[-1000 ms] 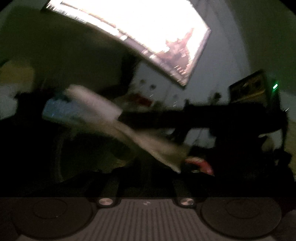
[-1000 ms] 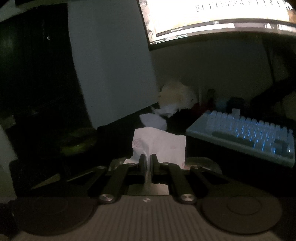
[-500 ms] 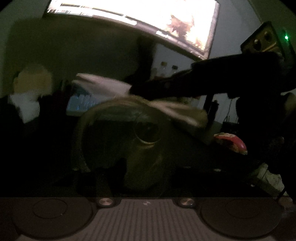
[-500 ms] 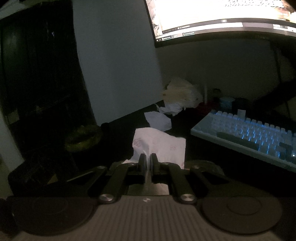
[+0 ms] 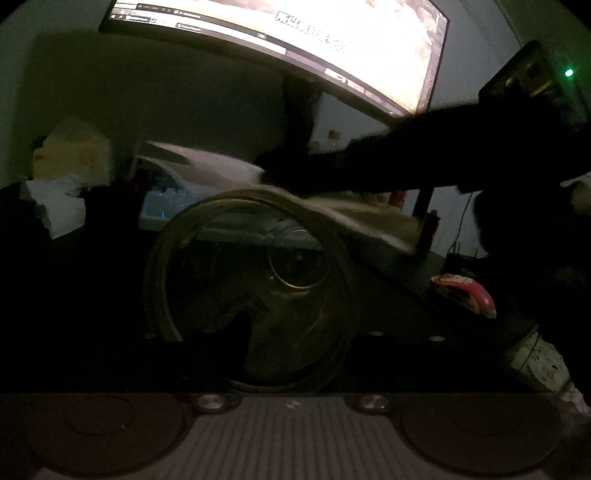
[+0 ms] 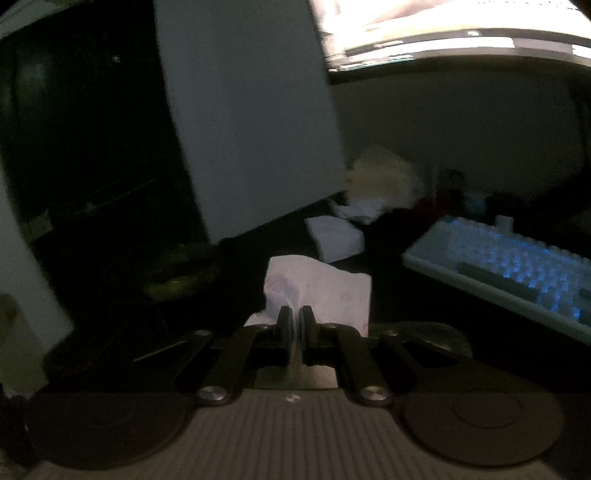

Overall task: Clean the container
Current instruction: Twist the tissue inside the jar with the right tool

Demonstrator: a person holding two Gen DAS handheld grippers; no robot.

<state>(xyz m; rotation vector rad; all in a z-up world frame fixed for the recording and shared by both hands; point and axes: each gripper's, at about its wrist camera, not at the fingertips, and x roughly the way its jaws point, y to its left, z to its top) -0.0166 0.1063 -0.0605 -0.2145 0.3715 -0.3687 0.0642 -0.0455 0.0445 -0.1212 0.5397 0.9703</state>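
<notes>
A clear glass jar (image 5: 173, 295) lies with its mouth toward the left wrist camera and fills the middle of that view. My left gripper (image 5: 291, 325) holds it between its jaws; the fingers are nearly lost in the dark. From the right a dark arm brings in my right gripper (image 5: 284, 166). It is shut on a white tissue (image 5: 207, 162), which drapes over the jar's upper right rim. In the right wrist view the right gripper (image 6: 294, 314) pinches the same tissue (image 6: 332, 291), which stands up in front of the fingertips.
A backlit keyboard (image 6: 517, 266) lies to the right under a bright monitor (image 5: 332, 33). Crumpled tissues (image 6: 336, 240) and a pale fluffy heap (image 6: 384, 177) sit behind. There is a red packet (image 5: 465, 291) at the desk's right and a greenish round object (image 6: 177, 273) at the left.
The left view went from a blur with no jar to the jar held steady in its middle. The right arm and tissue now sit higher, over the jar's rim. The right gripper stays shut.
</notes>
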